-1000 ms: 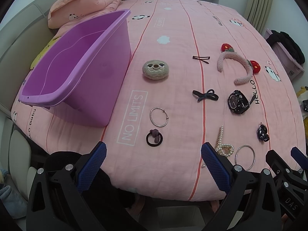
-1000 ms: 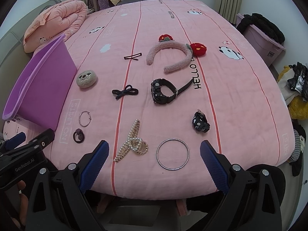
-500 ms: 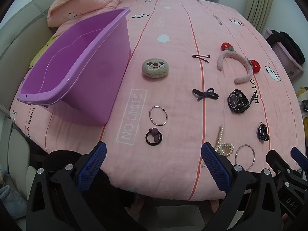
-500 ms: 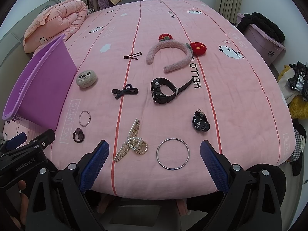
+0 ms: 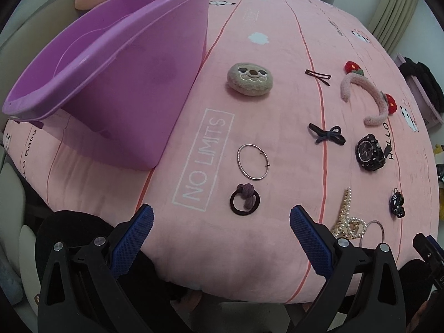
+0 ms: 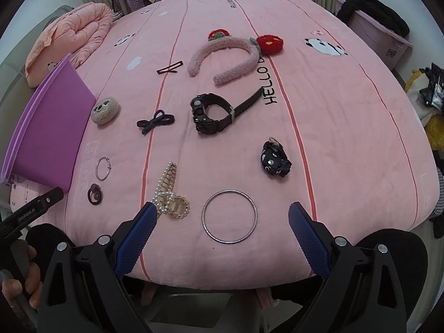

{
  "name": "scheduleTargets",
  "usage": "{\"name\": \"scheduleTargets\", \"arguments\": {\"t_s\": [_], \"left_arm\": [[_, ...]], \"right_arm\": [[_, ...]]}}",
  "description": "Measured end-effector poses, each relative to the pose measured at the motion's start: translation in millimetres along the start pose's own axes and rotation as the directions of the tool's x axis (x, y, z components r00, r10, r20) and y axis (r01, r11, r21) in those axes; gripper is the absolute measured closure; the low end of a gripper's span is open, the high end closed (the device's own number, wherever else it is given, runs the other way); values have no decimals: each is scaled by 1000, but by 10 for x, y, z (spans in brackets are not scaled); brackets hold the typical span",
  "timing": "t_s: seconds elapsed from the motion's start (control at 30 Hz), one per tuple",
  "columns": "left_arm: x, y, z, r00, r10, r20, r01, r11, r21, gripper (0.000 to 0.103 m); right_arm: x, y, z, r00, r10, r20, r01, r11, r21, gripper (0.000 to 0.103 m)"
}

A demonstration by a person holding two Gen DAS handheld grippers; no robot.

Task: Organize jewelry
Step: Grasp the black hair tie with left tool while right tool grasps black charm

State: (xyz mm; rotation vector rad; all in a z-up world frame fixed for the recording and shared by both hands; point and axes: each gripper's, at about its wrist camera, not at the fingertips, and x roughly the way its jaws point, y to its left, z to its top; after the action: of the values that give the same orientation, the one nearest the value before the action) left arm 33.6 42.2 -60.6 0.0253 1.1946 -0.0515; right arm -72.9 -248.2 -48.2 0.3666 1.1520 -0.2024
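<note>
Jewelry lies spread over a pink bed. My left gripper [image 5: 220,222] is open at the bed's near edge, just short of a dark hair tie [image 5: 244,199] and a thin silver bangle [image 5: 253,161]. A purple tub [image 5: 111,63] stands to its left. My right gripper [image 6: 222,220] is open around a large silver bangle [image 6: 229,216], with a pearl hair clip [image 6: 169,194] by its left finger. Farther off lie a black watch [image 6: 212,113], a black bow [image 6: 155,122], a black dotted scrunchie [image 6: 274,161], a pink headband [image 6: 224,57], a round plush clip [image 6: 105,110] and a bobby pin [image 6: 169,68].
A folded pink quilt [image 6: 69,41] lies at the far left of the bed. A lilac bin with dark clothes [image 6: 374,25] stands beside the bed on the right. A hand [image 6: 16,291] holds the other gripper at the lower left of the right wrist view.
Both grippers have moved forward and lower toward the bed, so the items look larger. The large bangle now lies between the right fingers. Jaws stay open.
</note>
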Motion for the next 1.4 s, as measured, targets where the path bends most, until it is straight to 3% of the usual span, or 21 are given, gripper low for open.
{"name": "scheduleTargets", "arguments": {"t_s": [0.13, 0.3, 0.77, 1.0, 1.4], "left_arm": [[212, -40, -6, 999, -6, -37, 6, 1000, 16, 6], [433, -116, -71, 997, -36, -72, 38, 999, 23, 6], [686, -181, -150, 995, -69, -73, 69, 998, 9, 6], [872, -151, -143, 989, -92, -117, 88, 995, -40, 6], [1105, -237, -79, 992, -17, -126, 13, 999, -34, 5]], "right_arm": [[124, -248, 16, 1000, -2, -21, 4, 997, 73, 12], [275, -470, 81, 998, -61, -27, 63, 993, 100, 12], [907, -671, 371, 987, -155, -51, 156, 988, 20, 12], [1101, -654, 423, 977, -204, -70, 200, 978, -55, 12], [1206, -690, 395, 980, -197, -38, 193, 977, -94, 13]]}}
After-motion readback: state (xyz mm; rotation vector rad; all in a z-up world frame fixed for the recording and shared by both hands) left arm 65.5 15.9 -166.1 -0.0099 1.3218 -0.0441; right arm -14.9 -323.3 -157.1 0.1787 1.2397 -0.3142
